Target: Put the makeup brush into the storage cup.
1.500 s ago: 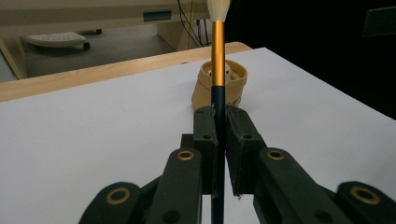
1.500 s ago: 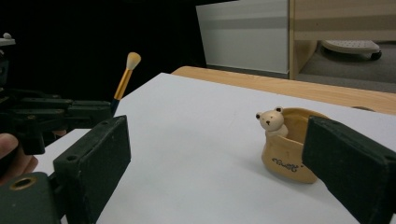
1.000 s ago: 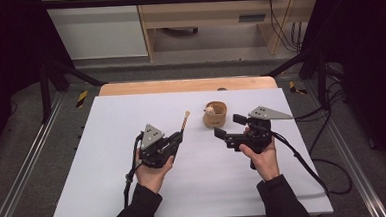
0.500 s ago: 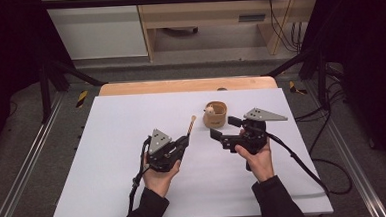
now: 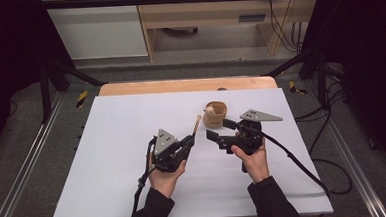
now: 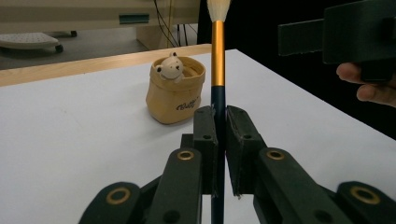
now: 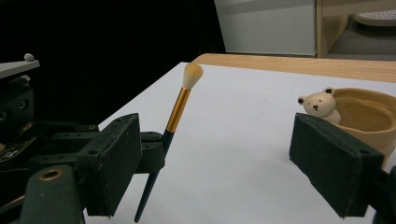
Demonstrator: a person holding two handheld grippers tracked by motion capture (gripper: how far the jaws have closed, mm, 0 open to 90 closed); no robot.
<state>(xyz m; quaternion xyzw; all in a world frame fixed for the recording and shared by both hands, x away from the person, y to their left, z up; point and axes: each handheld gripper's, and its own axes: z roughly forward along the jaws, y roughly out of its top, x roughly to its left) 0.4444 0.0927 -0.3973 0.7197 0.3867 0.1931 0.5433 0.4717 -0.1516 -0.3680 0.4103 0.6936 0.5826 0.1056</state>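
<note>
A brush [image 5: 197,124] with a dark handle, gold ferrule and pale bristles is clamped by its handle in my left gripper [image 5: 188,140], which is shut on it. In the left gripper view the brush [image 6: 217,51] stands upright between the jaws of that gripper [image 6: 222,130]. A tan pot [image 5: 215,114] with a small bear figure on its rim stands just beyond the brush tip. My right gripper [image 5: 221,129] hovers to the right of the brush, open. Its jaws have just been closing a little with nothing between them. The right gripper view has the brush [image 7: 179,102] left of the pot [image 7: 364,112].
A white sheet [image 5: 109,168] covers the table, with a wooden strip [image 5: 180,85] along its far edge. Metal rails [image 5: 28,162] run down both sides. Cables [image 5: 304,167] trail from the right gripper across the sheet's right edge. A wooden cabinet [image 5: 211,17] stands behind.
The two hands have drawn slightly closer together near the pot. The left gripper with the brush shifted a little right, the right gripper a little left.
</note>
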